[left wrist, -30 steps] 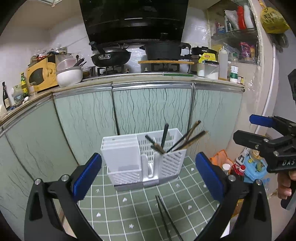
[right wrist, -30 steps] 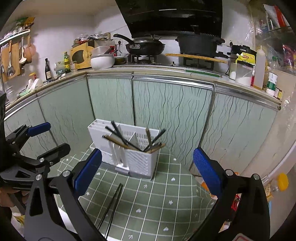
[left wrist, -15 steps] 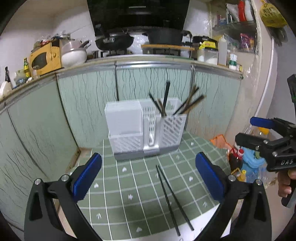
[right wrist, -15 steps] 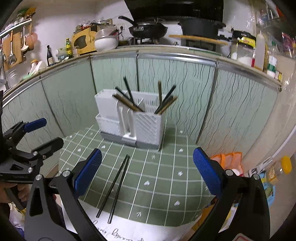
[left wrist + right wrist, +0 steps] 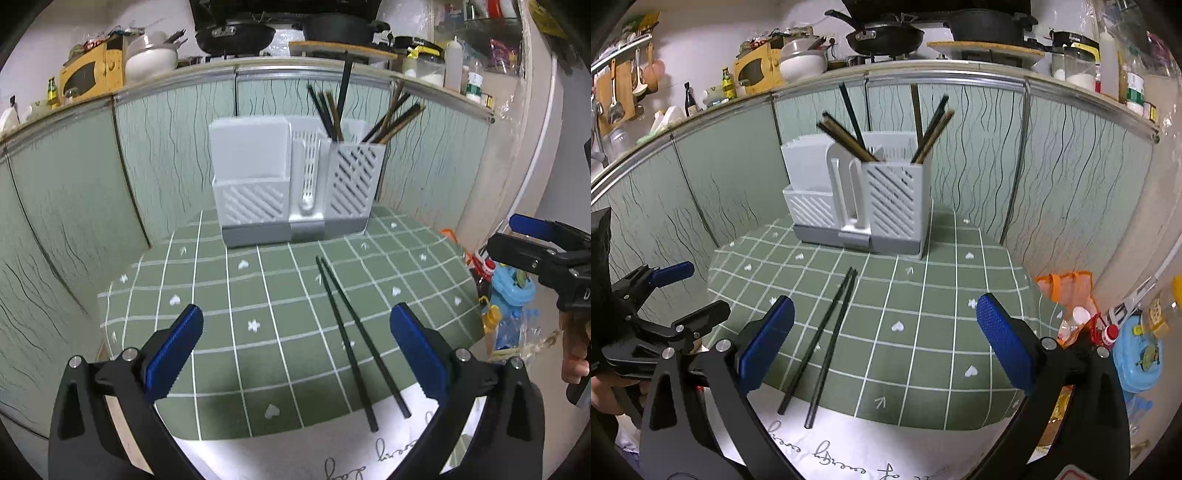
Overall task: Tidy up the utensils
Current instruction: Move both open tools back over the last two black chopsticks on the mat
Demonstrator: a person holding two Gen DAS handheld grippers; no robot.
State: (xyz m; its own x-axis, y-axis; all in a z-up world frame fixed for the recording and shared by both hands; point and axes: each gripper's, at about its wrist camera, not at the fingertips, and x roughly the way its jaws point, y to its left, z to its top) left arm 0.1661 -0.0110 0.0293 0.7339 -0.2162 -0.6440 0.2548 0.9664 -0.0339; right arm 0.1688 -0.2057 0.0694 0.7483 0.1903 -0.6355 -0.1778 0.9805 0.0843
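A white slotted utensil holder (image 5: pixel 291 184) (image 5: pixel 860 199) stands at the far side of a small table with a green checked cloth (image 5: pixel 258 295) (image 5: pixel 923 295). Several dark and wooden chopsticks (image 5: pixel 332 110) (image 5: pixel 849 129) stick up from its right compartment. Two black chopsticks (image 5: pixel 354 339) (image 5: pixel 823 339) lie side by side on the cloth, their near ends over the white front strip. My left gripper (image 5: pixel 295 339) hovers open over the table's near edge, with the pair just inside its right finger. My right gripper (image 5: pixel 886 332) is open too, the pair lying by its left finger. Neither holds anything.
Green cabinet fronts (image 5: pixel 110 166) wrap closely behind and left of the table. The counter above carries a wok (image 5: pixel 882 37), a pot (image 5: pixel 986 22), a yellow appliance (image 5: pixel 92 70) and bottles. Bags and a blue container (image 5: pixel 1137 354) crowd the floor to the right.
Both cameras have dropped and tipped toward the table, so the holder sits higher in view and the two loose chopsticks now show in full. Both grippers stayed open.
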